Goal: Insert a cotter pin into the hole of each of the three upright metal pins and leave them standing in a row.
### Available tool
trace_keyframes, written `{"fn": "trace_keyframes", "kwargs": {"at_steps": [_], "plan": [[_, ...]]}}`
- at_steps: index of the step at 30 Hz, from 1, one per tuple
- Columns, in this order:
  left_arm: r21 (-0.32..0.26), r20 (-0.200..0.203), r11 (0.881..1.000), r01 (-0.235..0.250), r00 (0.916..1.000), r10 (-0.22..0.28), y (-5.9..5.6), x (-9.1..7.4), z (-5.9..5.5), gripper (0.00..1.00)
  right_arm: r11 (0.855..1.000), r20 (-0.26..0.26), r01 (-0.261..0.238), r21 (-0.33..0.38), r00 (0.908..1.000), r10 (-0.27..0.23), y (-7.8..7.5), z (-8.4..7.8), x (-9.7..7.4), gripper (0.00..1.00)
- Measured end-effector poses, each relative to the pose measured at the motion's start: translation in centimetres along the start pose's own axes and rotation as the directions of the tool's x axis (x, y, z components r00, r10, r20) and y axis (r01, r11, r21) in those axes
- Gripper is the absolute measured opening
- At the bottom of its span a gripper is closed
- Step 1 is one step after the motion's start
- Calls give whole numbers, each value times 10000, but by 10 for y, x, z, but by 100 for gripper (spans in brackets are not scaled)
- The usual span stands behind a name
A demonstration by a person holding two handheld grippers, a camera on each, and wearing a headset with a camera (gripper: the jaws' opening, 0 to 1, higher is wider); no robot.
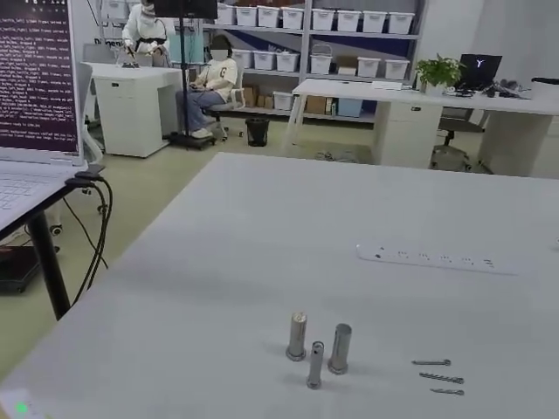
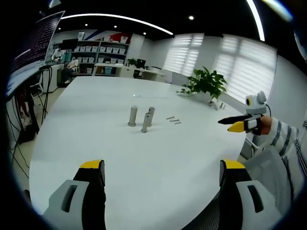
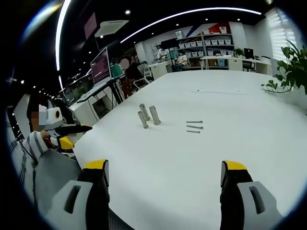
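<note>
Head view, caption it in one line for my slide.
Three upright grey metal pins cluster on a white table, three silver cotter pins lying to their right, none inserted.

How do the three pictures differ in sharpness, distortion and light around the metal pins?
Head view: soft and slightly blurred, even light, faint shadows beside the metal pins on the table. Left gripper view: fisheye bends the table edge; the window blinds glare. Right gripper view: the ceiling light strip curves; cotter pins tiny but distinct.
</note>
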State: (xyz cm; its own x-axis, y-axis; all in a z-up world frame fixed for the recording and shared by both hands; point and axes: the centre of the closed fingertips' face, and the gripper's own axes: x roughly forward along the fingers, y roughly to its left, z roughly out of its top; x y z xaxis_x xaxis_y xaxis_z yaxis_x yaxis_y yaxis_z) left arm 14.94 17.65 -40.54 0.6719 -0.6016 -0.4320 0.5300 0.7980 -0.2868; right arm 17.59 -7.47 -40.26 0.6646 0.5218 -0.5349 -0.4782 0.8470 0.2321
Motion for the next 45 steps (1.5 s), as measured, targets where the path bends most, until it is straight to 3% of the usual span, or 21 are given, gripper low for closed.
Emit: {"fn": "trace_keyframes", "kwargs": {"at_steps": [19,29,38,45], "plan": [[-34,-96,10000,55,9999,-55,-1,1,1,99,9998,25,130,-173,9999,-130,-4,4,-2,95],[31,-5,9999,145,9999,-145,-2,3,7,99,9995,-72,129,-272,9999,-131,-4,2,-3,94],[168,-122,9995,266,9996,-264,-2,9,9,99,9994,-72,180,-291,9998,-182,-5,3,-4,94],[386,-208,9982,453,9988,-445,0,18,17,95,9996,-169,187,-217,9997,-191,-6,0,-4,94]]}}
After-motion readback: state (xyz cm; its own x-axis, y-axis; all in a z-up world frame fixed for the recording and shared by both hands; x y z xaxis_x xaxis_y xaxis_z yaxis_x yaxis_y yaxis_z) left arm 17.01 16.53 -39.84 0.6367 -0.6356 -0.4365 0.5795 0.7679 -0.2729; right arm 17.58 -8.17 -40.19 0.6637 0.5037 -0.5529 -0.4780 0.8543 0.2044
